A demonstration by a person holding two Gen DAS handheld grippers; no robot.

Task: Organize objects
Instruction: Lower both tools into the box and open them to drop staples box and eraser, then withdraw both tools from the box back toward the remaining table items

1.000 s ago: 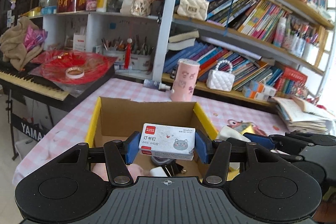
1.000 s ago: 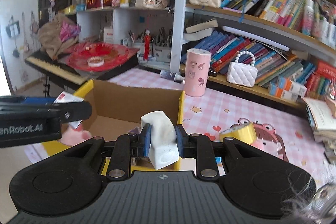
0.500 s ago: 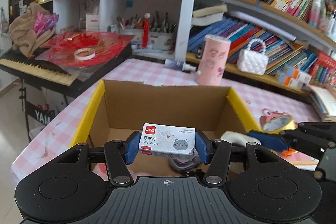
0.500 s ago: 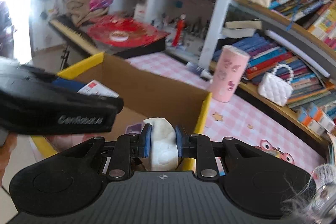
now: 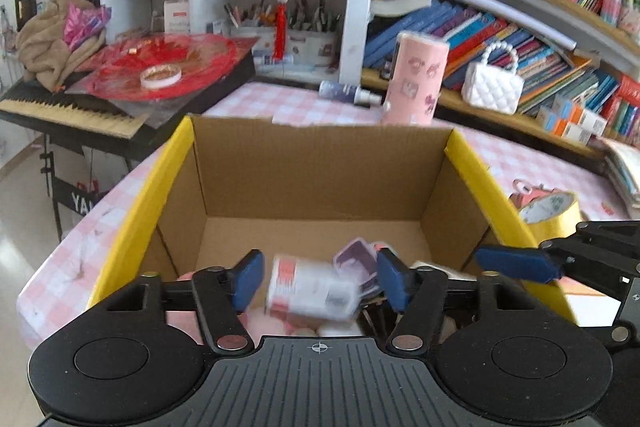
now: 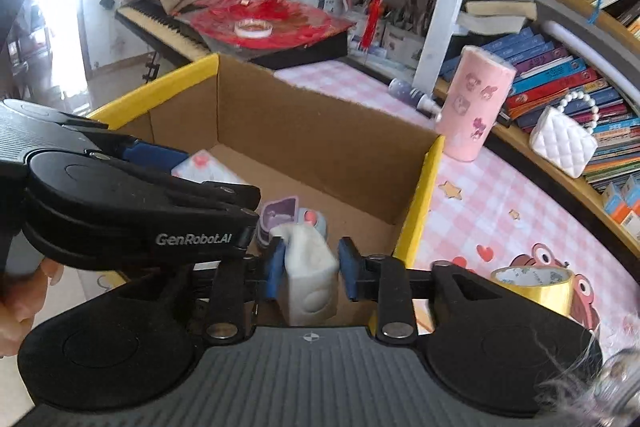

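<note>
Staple box [image 5: 312,291] drops blurred from my just-opened left gripper [image 5: 320,277], the right gripper [image 6: 310,267] has just freed its white lump [image 6: 310,275]; either could bounce off clutter in the cardboard box [image 5: 320,171].

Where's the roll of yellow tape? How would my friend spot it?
Find the big cardboard box with yellow edges on the pink checked tablecloth. Just outside its right wall, beside a cartoon frog print, lies the yellow tape roll. It's the only shiny yellow ring there.

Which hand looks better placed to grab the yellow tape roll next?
Probably right. Its claw, jaws just opening around the white lump, sits at the right wall of the cardboard box, and the tape roll lies just beyond it.
</note>
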